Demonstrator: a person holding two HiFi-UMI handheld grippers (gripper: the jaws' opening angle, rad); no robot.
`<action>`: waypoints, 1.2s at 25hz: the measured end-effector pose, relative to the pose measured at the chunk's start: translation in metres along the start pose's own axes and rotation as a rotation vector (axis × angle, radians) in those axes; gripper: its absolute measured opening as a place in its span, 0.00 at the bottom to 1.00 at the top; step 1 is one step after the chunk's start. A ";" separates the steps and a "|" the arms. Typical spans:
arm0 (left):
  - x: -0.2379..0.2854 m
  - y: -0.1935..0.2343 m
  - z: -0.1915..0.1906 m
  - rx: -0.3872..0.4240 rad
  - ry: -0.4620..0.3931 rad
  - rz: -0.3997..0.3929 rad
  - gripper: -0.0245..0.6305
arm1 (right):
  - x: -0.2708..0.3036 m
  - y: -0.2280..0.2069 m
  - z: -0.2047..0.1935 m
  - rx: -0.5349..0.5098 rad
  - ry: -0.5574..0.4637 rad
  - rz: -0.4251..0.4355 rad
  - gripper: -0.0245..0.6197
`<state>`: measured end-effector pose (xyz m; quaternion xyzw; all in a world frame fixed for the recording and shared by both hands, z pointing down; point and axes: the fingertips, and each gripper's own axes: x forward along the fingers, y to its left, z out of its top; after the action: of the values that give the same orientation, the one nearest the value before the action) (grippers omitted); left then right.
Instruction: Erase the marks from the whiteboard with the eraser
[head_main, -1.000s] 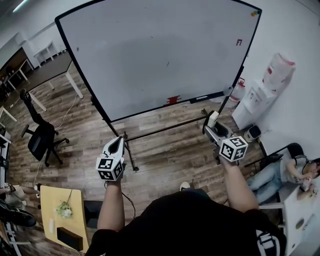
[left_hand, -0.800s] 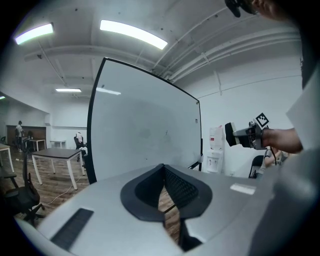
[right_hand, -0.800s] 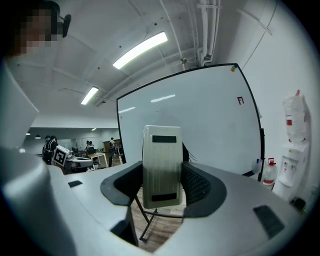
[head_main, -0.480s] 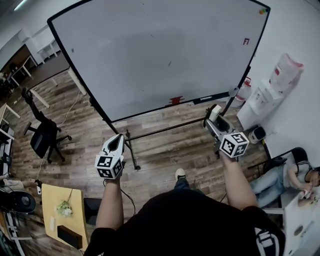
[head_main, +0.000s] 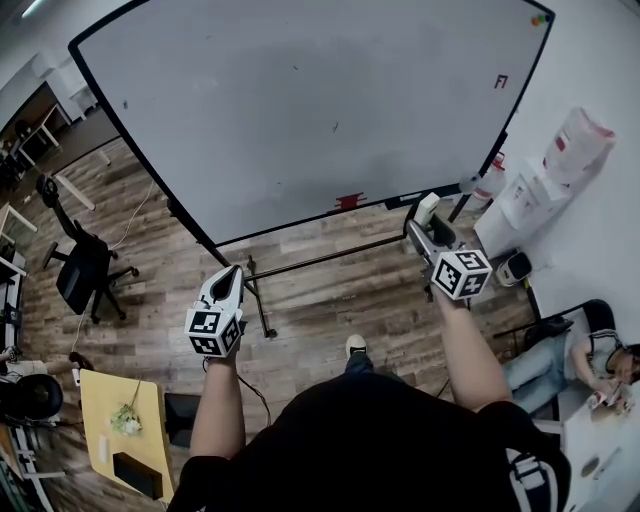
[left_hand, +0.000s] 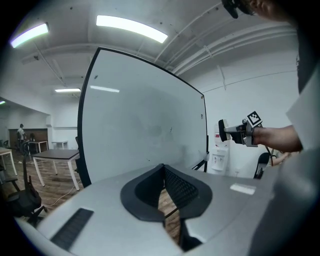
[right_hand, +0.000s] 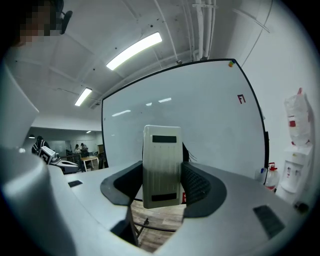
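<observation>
A large whiteboard (head_main: 300, 110) on a wheeled stand fills the upper half of the head view. It bears a small dark mark (head_main: 335, 127) near the middle and a red mark (head_main: 501, 81) near its right edge. My right gripper (head_main: 424, 214) is shut on a pale rectangular eraser (right_hand: 161, 166), held upright just short of the board's lower right part. My left gripper (head_main: 232, 277) hangs lower and to the left, away from the board, its jaws shut with nothing between them (left_hand: 163, 182). A red object (head_main: 346, 200) lies on the board's tray.
A water dispenser (head_main: 530, 195) stands right of the board, with a seated person (head_main: 585, 355) further right. An office chair (head_main: 80, 270) and desks (head_main: 75, 150) are at the left. A yellow table (head_main: 120, 425) sits behind my left arm. The floor is wood.
Both grippers moved forward toward the whiteboard, which now looms larger. The right gripper with the eraser rose nearer the board's lower edge.
</observation>
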<state>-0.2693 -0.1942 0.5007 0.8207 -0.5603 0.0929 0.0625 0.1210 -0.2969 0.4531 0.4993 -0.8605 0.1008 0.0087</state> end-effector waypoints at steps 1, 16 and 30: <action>0.002 0.002 -0.001 0.002 0.002 0.004 0.06 | 0.007 -0.003 0.002 -0.004 -0.001 -0.007 0.40; 0.026 0.049 -0.004 -0.031 0.035 0.101 0.06 | 0.135 -0.033 0.046 -0.131 -0.025 -0.048 0.40; 0.046 0.075 -0.019 -0.075 0.074 0.176 0.06 | 0.236 -0.048 0.054 -0.207 -0.024 -0.073 0.40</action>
<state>-0.3247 -0.2596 0.5293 0.7613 -0.6308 0.1071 0.1053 0.0492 -0.5322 0.4354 0.5277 -0.8477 0.0051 0.0538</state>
